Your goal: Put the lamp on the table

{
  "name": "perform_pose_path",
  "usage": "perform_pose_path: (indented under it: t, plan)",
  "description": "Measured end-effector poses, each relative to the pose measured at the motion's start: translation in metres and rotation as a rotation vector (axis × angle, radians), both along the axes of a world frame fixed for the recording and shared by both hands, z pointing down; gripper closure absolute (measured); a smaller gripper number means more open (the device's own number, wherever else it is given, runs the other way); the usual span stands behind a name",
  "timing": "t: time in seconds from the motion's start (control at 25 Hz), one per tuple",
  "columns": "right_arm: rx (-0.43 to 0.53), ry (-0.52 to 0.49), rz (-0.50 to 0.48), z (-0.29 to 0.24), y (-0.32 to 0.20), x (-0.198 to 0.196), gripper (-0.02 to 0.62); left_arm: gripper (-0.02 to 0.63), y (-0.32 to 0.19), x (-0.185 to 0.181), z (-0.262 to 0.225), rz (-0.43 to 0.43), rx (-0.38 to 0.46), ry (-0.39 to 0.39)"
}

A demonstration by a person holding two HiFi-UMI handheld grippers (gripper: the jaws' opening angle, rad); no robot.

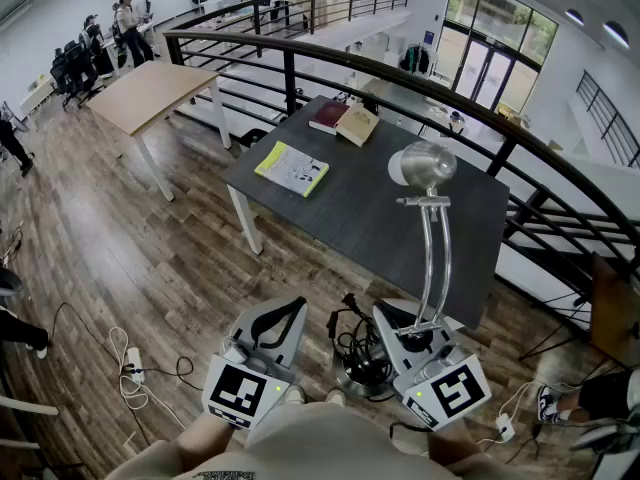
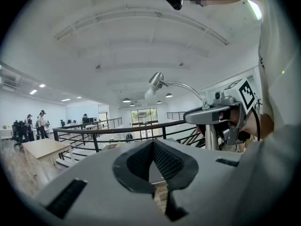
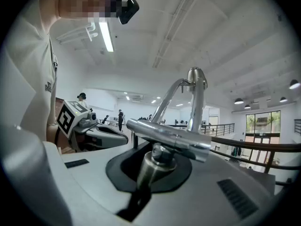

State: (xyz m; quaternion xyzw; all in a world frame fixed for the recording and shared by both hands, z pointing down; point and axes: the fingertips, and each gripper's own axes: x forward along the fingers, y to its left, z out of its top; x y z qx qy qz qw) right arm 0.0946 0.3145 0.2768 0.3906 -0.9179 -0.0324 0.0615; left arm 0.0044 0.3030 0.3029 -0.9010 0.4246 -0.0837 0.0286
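The chrome lamp (image 1: 426,164) stands upright in front of me, its round head above the near edge of the dark table (image 1: 340,203). My right gripper (image 1: 415,328) is shut on the lamp's lower stem; the stem (image 3: 155,161) sits between the pads under a chrome crossbar. The lamp's base and a coil of black cord (image 1: 358,360) hang beside and below that gripper, above the wooden floor. My left gripper (image 1: 285,308) is held beside it at the left, shut and empty, its pads (image 2: 165,163) together. The left gripper view shows the lamp (image 2: 157,80) and the right gripper (image 2: 221,114) at the right.
On the table lie a yellow-green booklet (image 1: 292,168) and two books (image 1: 345,121) at the far side. A black railing (image 1: 300,63) curves behind the table. A light wooden table (image 1: 150,93) stands at the left. Cables and a power strip (image 1: 130,366) lie on the floor.
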Motion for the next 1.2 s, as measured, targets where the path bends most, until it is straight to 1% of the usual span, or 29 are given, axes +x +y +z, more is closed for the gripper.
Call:
perform_pose_path:
  t: [0.28, 0.44, 0.64, 0.72, 0.88, 1.04, 1.2]
  plan:
    - [-0.004, -0.023, 0.001, -0.002, -0.005, 0.0, 0.597, 0.603, -0.004, 0.002, -0.003, 0.013, -0.001, 0.012]
    - [0.0, -0.016, 0.002, -0.001, -0.001, -0.002, 0.597, 0.603, -0.002, 0.002, 0.001, 0.012, -0.014, -0.005]
    - [0.003, -0.004, 0.016, 0.001, 0.001, 0.003, 0.597, 0.603, 0.001, 0.007, 0.001, 0.019, -0.016, 0.003]
    - [-0.003, -0.007, 0.026, 0.004, 0.001, 0.006, 0.597, 0.603, 0.002, 0.01, 0.004, 0.02, -0.02, 0.0]
    - [-0.024, -0.005, 0.034, 0.013, 0.003, 0.012, 0.597, 0.603, 0.008, 0.013, 0.011, 0.016, -0.056, 0.003]
    - [-0.039, -0.003, 0.038, 0.017, 0.007, 0.015, 0.597, 0.603, 0.011, 0.017, 0.013, 0.02, -0.047, -0.009]
    - [-0.054, -0.007, 0.041, 0.02, 0.006, 0.027, 0.597, 0.603, 0.012, 0.025, 0.016, 0.01, -0.06, 0.003]
